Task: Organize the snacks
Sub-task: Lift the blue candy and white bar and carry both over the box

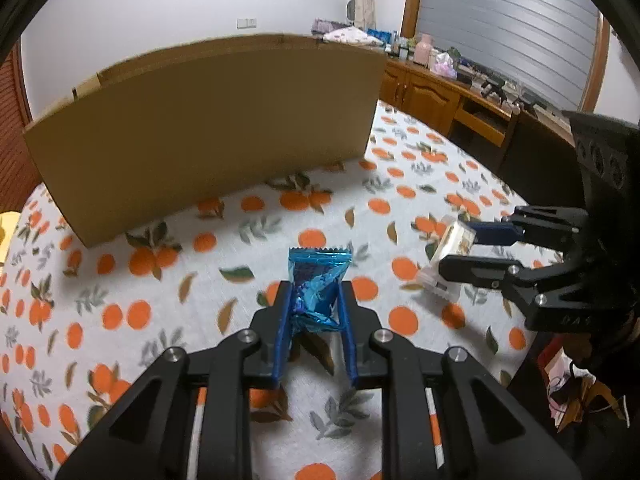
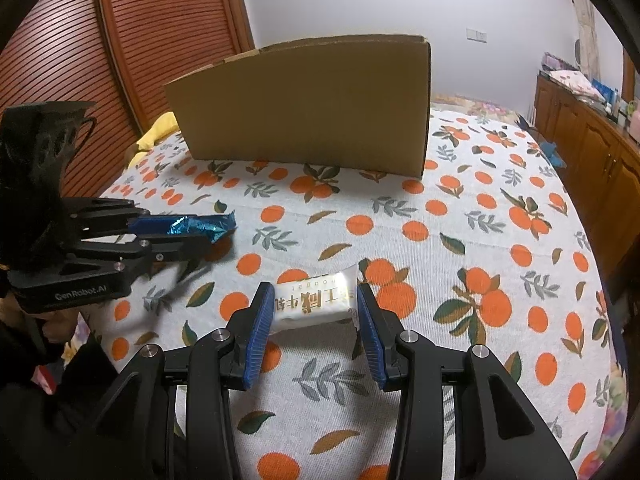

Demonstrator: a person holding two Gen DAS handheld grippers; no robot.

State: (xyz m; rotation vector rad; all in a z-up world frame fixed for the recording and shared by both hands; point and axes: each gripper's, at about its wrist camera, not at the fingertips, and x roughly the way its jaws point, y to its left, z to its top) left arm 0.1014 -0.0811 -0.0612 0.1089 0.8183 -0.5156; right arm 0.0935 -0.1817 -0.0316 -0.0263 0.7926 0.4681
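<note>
My left gripper (image 1: 314, 292) is shut on a blue foil snack packet (image 1: 318, 280) and holds it just above the orange-print cloth (image 1: 160, 312); the packet also shows in the right wrist view (image 2: 204, 226). My right gripper (image 2: 310, 300) has its jaws on both sides of a white nougat packet (image 2: 314, 300) that rests on the cloth. In the left wrist view the white packet (image 1: 450, 252) sits between the right fingers. A large cardboard box (image 1: 208, 128) stands behind both, its top open; its inside is hidden.
The cloth-covered table drops off at its right edge (image 2: 592, 248). Wooden cabinets (image 1: 432, 92) with clutter stand far right. A slatted wooden door (image 2: 80, 60) is at the left. A yellow object (image 2: 154, 132) lies left of the box.
</note>
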